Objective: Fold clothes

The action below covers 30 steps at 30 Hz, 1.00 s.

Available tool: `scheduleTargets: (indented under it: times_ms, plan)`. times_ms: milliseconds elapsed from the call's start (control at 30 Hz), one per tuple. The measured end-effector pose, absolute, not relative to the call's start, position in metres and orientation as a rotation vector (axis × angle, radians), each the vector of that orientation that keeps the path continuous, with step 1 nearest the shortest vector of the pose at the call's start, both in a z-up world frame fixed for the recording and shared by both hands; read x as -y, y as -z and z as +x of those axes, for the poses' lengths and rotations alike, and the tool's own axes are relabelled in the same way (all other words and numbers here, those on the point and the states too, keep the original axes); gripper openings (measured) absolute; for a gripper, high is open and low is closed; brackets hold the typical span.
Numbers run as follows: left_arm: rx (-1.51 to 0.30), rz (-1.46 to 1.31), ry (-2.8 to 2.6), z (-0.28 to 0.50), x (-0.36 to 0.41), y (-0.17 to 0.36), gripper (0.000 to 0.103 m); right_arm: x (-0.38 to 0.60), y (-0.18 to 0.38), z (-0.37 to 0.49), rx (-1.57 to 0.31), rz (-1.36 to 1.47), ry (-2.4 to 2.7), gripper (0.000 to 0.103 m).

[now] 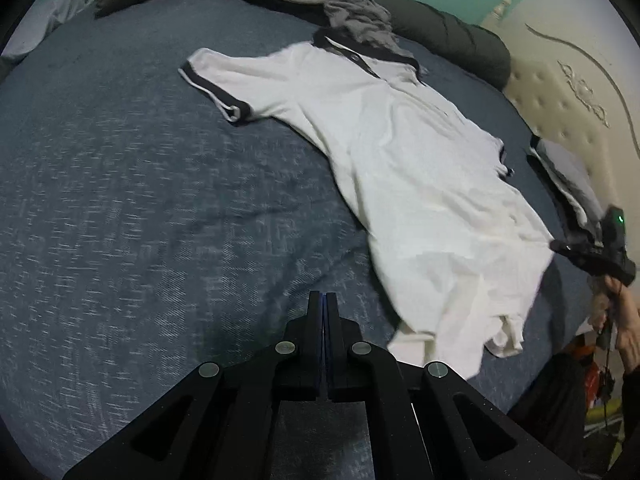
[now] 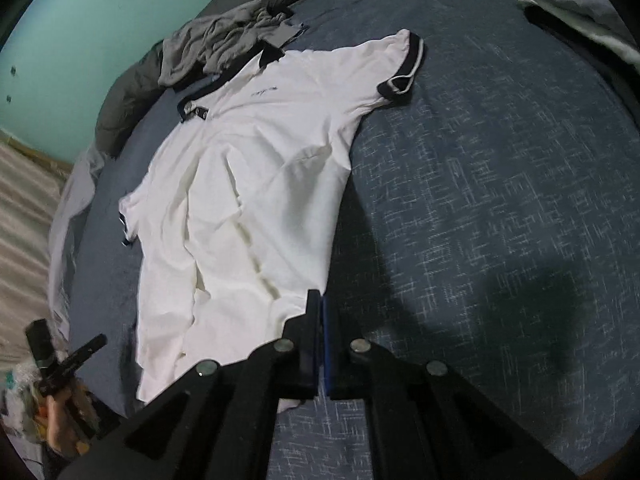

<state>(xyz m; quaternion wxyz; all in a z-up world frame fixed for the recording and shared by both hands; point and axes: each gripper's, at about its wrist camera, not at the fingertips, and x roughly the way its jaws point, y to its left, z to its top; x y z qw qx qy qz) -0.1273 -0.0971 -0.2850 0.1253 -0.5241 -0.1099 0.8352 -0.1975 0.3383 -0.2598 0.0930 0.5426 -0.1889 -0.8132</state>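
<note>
Left wrist view: my left gripper [image 1: 324,300] hovers pressed together, holding nothing, over the blue patterned bedspread [image 1: 140,208]. The white polo shirt [image 1: 400,152] lies spread face-up, collar toward a grey crumpled garment [image 1: 332,4] and dark bolster [image 1: 440,20] below the teal wall [image 2: 100,20]. My right gripper [image 2: 321,304] is likewise closed, at the shirt's hem.

No legible text on the bed

A small dark chest script on the white polo shirt [image 2: 264,91] cannot be read.
</note>
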Motion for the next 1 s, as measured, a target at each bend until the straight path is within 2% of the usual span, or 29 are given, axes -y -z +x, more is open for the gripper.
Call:
scheduleTargets:
  times_ms: [67, 133, 200, 267, 333, 467, 633, 700, 733, 767, 867, 1000]
  plan:
    - [0.273, -1.52, -2.403, -0.121, 0.083, 0.284, 0.0, -0.333, 0.259, -0.199, 0.531, 1.619, 2.426, 0.003]
    - [0.2, -1.519, -2.355, -0.114, 0.061, 0.285, 0.001, -0.33, 0.258, -0.2, 0.5, 1.632, 2.446, 0.008]
    - [0.129, -1.517, -2.312, -0.107, 0.04, 0.286, 0.004, -0.329, 0.253, -0.198, 0.45, 1.622, 2.458, 0.021]
    - [0.078, -1.514, -2.285, -0.103, 0.025, 0.289, 0.02, -0.33, 0.247, -0.192, 0.416, 1.6, 2.467, 0.026]
    - [0.053, -1.53, -2.264, -0.102, 0.017, 0.295, 0.031, -0.333, 0.243, -0.187, 0.41, 1.587, 2.465, 0.026]
    - [0.004, -1.561, -2.221, -0.101, -0.001, 0.306, 0.042, -0.339, 0.239, -0.176, 0.419, 1.58, 2.452, 0.027]
    - [-0.036, -1.6, -2.172, -0.101, -0.018, 0.32, 0.041, -0.341, 0.242, -0.167, 0.44, 1.585, 2.434, 0.027]
    - [0.004, -1.615, -2.168, -0.101, -0.013, 0.325, 0.028, -0.34, 0.243, -0.164, 0.439, 1.588, 2.422, 0.027]
    - [0.021, -1.622, -2.168, -0.101, -0.01, 0.326, 0.011, -0.339, 0.244, -0.162, 0.438, 1.59, 2.416, 0.027]
    - [0.025, -1.625, -2.171, -0.1, -0.008, 0.327, 0.008, -0.338, 0.245, -0.161, 0.437, 1.591, 2.41, 0.027]
    - [0.021, -1.602, -2.183, -0.095, -0.001, 0.32, 0.007, -0.334, 0.247, -0.156, 0.429, 1.596, 2.392, 0.027]
    - [0.052, -1.521, -2.243, -0.088, 0.017, 0.29, 0.007, -0.325, 0.25, -0.151, 0.37, 1.609, 2.377, 0.038]
